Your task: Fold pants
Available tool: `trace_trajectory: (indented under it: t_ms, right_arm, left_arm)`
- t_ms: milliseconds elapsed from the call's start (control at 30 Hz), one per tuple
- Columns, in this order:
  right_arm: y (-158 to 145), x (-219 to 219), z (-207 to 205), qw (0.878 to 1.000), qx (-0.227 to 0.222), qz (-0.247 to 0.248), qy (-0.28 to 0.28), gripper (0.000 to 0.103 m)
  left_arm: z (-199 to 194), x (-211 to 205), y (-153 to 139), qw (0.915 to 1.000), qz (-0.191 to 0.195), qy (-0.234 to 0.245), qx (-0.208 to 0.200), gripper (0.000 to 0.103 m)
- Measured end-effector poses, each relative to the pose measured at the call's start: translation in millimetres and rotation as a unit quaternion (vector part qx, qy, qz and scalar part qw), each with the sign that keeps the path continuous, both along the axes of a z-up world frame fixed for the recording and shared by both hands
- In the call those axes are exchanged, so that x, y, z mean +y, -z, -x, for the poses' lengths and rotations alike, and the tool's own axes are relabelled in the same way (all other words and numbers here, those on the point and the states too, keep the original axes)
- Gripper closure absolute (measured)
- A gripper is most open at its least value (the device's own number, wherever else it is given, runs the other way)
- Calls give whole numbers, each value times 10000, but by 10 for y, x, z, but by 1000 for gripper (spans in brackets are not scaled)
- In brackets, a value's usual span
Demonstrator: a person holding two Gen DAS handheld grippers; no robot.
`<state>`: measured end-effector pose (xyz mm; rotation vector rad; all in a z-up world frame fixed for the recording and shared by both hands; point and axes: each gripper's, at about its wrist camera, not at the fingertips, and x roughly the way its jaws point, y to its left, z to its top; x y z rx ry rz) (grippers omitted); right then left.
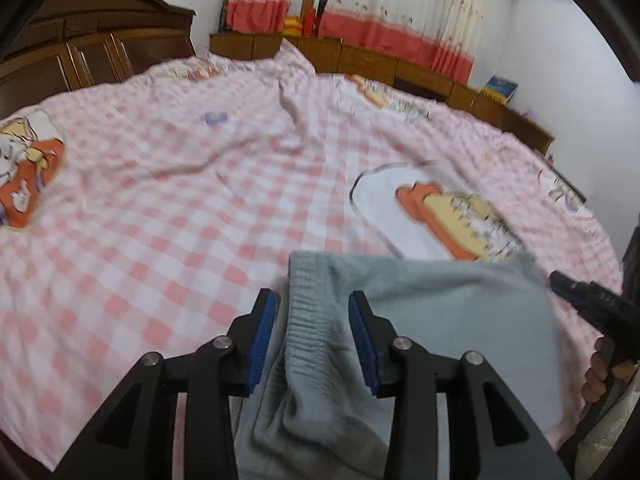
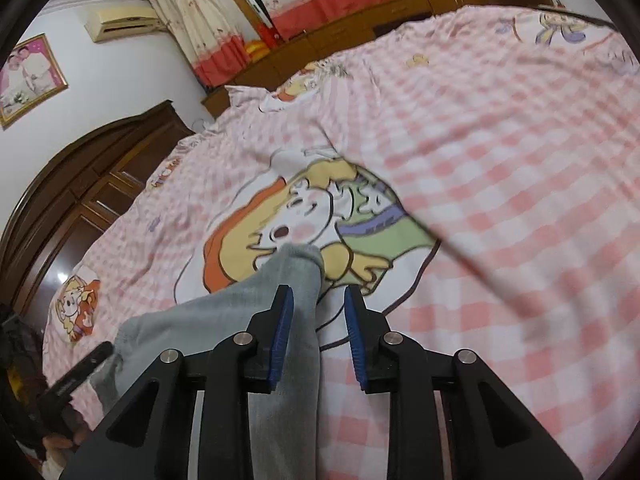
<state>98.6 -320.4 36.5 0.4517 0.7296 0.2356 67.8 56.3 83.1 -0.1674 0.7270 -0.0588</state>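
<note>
Left wrist view
Left gripper [image 1: 313, 338]: its 2 blue-padded fingers [image 1: 262, 338] stand apart, not clamped on anything.
Pants [image 1: 420, 304]: grey; the ribbed waistband runs up between the fingers and past their tips, and the rest spreads to the right of the right finger. The lower part drops out of the frame between the black arms, so how far it hangs is hidden.
Contact: whether cloth touches either pad is hard to tell (the frame is motion-blurred).
Bedsheet [image 1: 180, 200]: pink and white check with cartoon prints, ahead of and on both sides of the fingertips.
Right gripper [image 1: 588, 304]: a black tip pokes in from the right edge, just beside the far side of the pants; its fingers are cut off here. A hand [image 1: 600, 376] shows below it, mostly out of frame.
Curtains [image 1: 400, 12]: far ahead, blurred.

Right wrist view
Right gripper [image 2: 319, 340]: the 2 blue pads are parted with an open gap.
Pants [image 2: 224, 312]: 1 grey strip lies along the inside of the left finger, reaching ahead of its tip onto a cartoon print; the lower end is hidden under the gripper body. The remainder runs off left of the left finger.
Left gripper [image 2: 86, 368]: only a dark blurred tip at the far left edge, touching or just beside the cloth, I cannot tell which.
Headboard [image 2: 80, 184]: dark wood, far left.
</note>
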Motion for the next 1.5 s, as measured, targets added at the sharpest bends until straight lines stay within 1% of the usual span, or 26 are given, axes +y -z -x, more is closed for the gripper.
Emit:
trace_trajectory:
  t_ms: [100, 167, 200, 300, 333, 400, 433, 500, 567, 700, 800, 833, 900, 1000, 1100, 1167, 1233, 1267, 1333, 1433, 1500]
  right_arm:
    - [-28, -14, -72, 9998, 105, -117, -116, 76]
    - [21, 3, -182, 9982, 326, -385, -320, 76]
    - [51, 28, -241, 9973, 442, -408, -413, 76]
    - [171, 124, -434, 9944, 876, -232, -542, 76]
    - [217, 147, -521, 9924, 1009, -288, -639, 76]
    - [254, 152, -627, 9898, 1095, -499, -761, 76]
    - [252, 142, -669, 9892, 1110, -565, -766, 76]
    - [180, 94, -700, 9910, 825, -734, -760, 83]
    - [141, 26, -726, 9895, 672, -1008, -784, 84]
    - [210, -21, -794, 9894, 700, -1026, -751, 84]
    - [246, -221, -814, 9882, 744, -1307, -294, 84]
    - [221, -301, -789, 9893, 733, -1261, -70, 84]
    - [133, -317, -714, 9932, 637, -977, -35, 84]
    - [-41, -170, -583, 9959, 485, -634, -436, 84]
    - [-141, 148, -525, 9951, 349, 22, -922, 84]
    - [-89, 328, -581, 9924, 366, 574, -1027, 84]
    - [78, 427, -690, 9883, 564, 1035, -969, 84]
    - [203, 458, -747, 9854, 669, 1176, -1029, 86]
    - [317, 436, -768, 9859, 604, 1144, -1057, 86]
    - [238, 368, -740, 9887, 649, 959, -955, 86]
    - [176, 324, -664, 9891, 683, 963, -881, 86]
  left_arm:
    - [119, -51, -186, 9999, 67, 15, -114, 61]
    - [149, -142, -238, 9999, 99, 113, -61, 61]
    - [146, -210, -221, 9996, 167, 238, 68, 61]
    - [108, -348, -100, 9962, 434, 626, 428, 64]
    - [85, -401, -13, 9952, 375, 662, 621, 67]
    - [65, -443, 121, 9945, 164, 578, 859, 69]
    - [67, -447, 185, 9941, 85, 539, 942, 72]
    - [99, -436, 232, 9941, 79, 557, 927, 73]
    - [122, -441, 234, 9942, 9, 616, 887, 73]
    - [147, -435, 244, 9942, 18, 674, 837, 73]
    - [175, -410, 242, 9940, 88, 702, 834, 73]
    - [143, -393, 250, 9940, 98, 697, 838, 73]
    - [166, -389, 232, 9941, 116, 684, 833, 73]
    - [208, -407, 206, 9944, 56, 669, 815, 72]
    - [243, -430, 203, 9943, -55, 679, 826, 72]
    - [254, -440, 215, 9939, -119, 699, 842, 72]
    - [279, -437, 226, 9935, -169, 710, 878, 72]
    - [301, -434, 232, 9930, -196, 728, 911, 72]
    - [340, -425, 259, 9921, -261, 754, 967, 72]
    - [395, -395, 282, 9918, -258, 774, 984, 72]
    - [420, -402, 272, 9917, -322, 773, 974, 72]
